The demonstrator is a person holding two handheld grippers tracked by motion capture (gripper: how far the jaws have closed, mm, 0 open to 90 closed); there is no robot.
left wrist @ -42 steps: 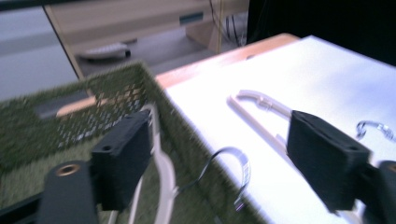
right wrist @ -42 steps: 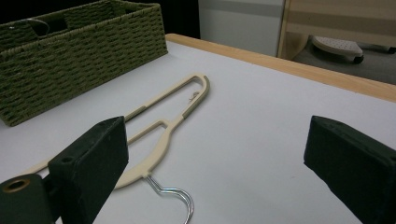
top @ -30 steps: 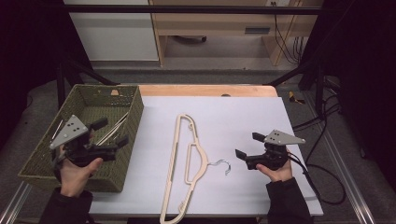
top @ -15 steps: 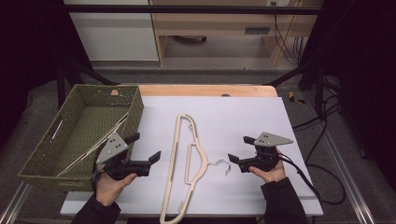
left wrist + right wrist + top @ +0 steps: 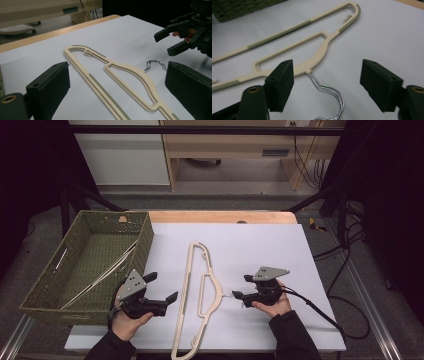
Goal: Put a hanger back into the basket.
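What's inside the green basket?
Inside the green woven basket a few pale thin rods, perhaps more hangers, lie slanted across the bottom. The near wall and the left gripper cover its front corner, so anything there stays hidden.

No writing, label, brand mark, number or sign can be read anywhere in these views.
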